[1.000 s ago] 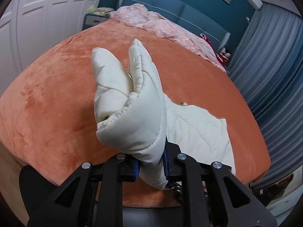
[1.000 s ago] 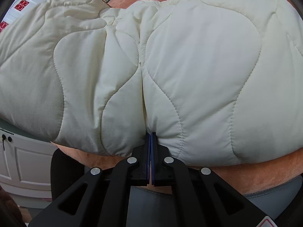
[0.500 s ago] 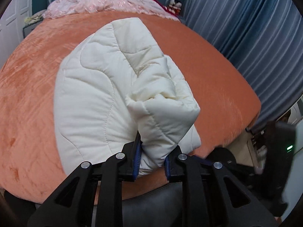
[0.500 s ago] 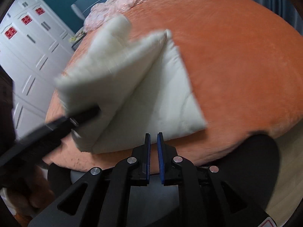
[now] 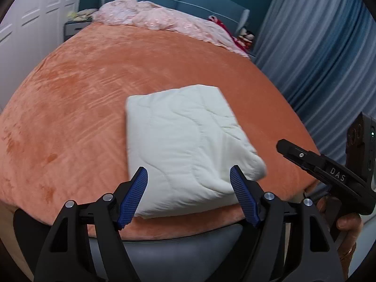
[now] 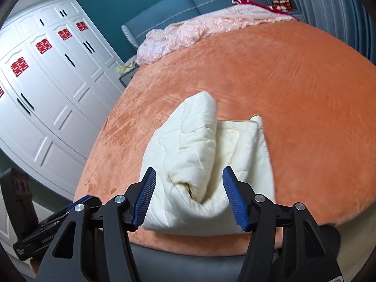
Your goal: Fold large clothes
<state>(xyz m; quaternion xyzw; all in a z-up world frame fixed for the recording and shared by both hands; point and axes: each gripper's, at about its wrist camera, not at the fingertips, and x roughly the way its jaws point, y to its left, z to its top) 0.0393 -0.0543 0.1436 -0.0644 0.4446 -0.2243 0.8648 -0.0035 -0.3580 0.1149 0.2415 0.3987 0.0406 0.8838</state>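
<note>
Both of my tools are off the cloth. The left gripper [image 5: 189, 193] has its blue ribbed fingers [image 5: 132, 197] spread wide with nothing between them, and the right gripper [image 6: 189, 196] is spread the same way, also empty. The cream quilted padded garment [image 5: 188, 150] lies folded into a thick bundle on the orange plush bed cover [image 5: 77, 108], close to the near edge of the bed. From the left wrist view it reads as a flat rectangle with wavy stitching; its near edge is partly masked by my finger pads. From the right wrist view I see the open side of the fold [image 6: 202, 162]: an upper flap rolled over lower layers, with a dark pocket whose inside I cannot make out. I can't tell sleeves or collar anywhere. The right gripper [image 5: 329, 171] also pokes into the left view at the far right, its tip only, the hand beneath cut off by the frame. A crumpled pink satin blanket [image 6: 202, 30] lies at the blue headboard; white wardrobe doors [image 6: 47, 89] stand beside the bed.
</note>
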